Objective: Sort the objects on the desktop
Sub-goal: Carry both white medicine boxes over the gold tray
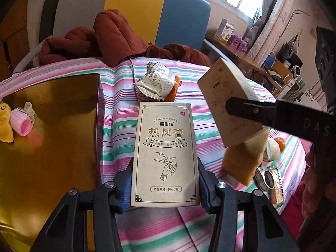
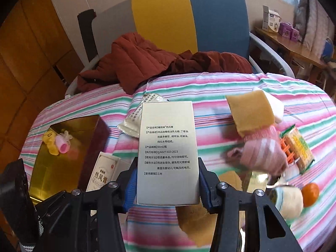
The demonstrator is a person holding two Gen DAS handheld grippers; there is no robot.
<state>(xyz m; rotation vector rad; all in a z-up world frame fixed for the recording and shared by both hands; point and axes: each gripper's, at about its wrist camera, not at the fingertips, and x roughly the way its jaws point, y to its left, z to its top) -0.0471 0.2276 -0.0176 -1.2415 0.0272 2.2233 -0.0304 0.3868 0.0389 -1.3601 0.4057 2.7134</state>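
My left gripper (image 1: 166,187) is shut on a beige box with a hand drawing (image 1: 166,153), held above the striped tablecloth (image 1: 117,113). My right gripper (image 2: 167,183) is shut on a second beige box with printed text (image 2: 168,153); it also shows in the left wrist view (image 1: 229,103), held up at the right. A gold tray (image 1: 52,138) on the left holds a pink hair roller (image 1: 21,124) and a yellow item (image 1: 5,126). The left-held box shows in the right wrist view (image 2: 103,174) beside the tray (image 2: 69,157).
A silver snack packet (image 1: 155,82) lies mid-table on an orange item. At the right lie a pink sock (image 2: 262,155), a yellow sponge-like piece (image 2: 250,111), a cracker pack (image 2: 298,147), an orange fruit (image 2: 310,194) and a pale jar (image 2: 287,199). A chair with a red jacket (image 2: 147,63) stands behind.
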